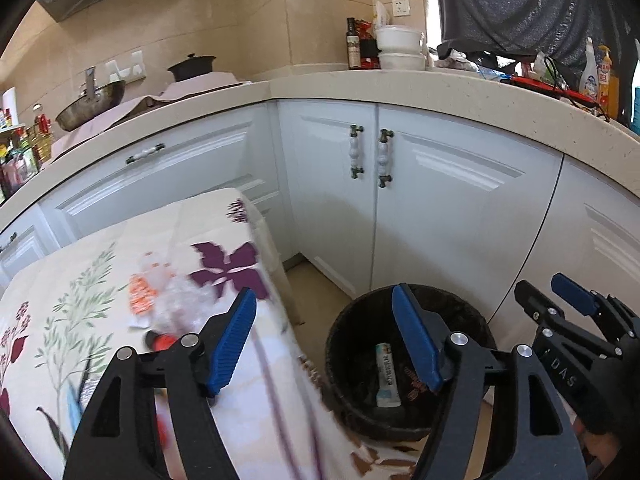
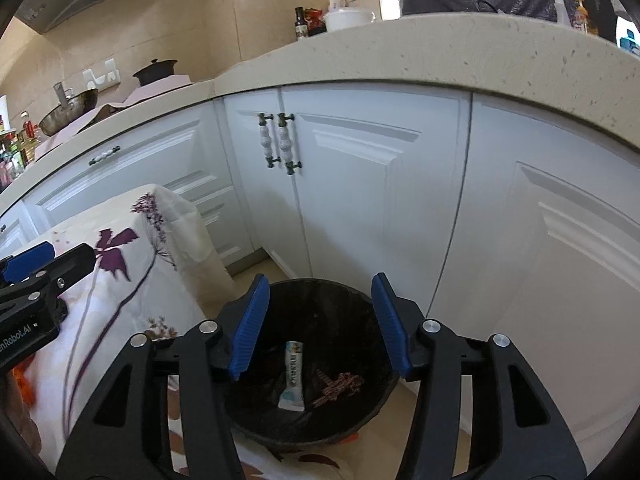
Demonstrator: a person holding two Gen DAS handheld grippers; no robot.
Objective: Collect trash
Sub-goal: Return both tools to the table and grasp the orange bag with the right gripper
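Note:
A dark round trash bin (image 1: 360,412) stands on the floor beside a table with a floral cloth (image 1: 100,280). In the bin lie a white tube-like wrapper (image 1: 387,374) and a reddish crumpled wrapper (image 2: 340,386). On the cloth lies a blurred orange-and-clear plastic wrapper (image 1: 154,300), with a red item (image 1: 160,340) beside it. My left gripper (image 1: 326,340) is open and empty over the table's edge and the bin's rim. My right gripper (image 2: 318,326) is open and empty above the bin (image 2: 248,416); it also shows at the right of the left wrist view (image 1: 560,300).
White cabinet doors (image 1: 440,208) stand right behind the bin under a beige countertop (image 1: 440,84) crowded with bottles and bowls. A wok (image 1: 88,106) and a dark pot (image 1: 192,66) sit at the back left. The left gripper shows at the left in the right wrist view (image 2: 44,268).

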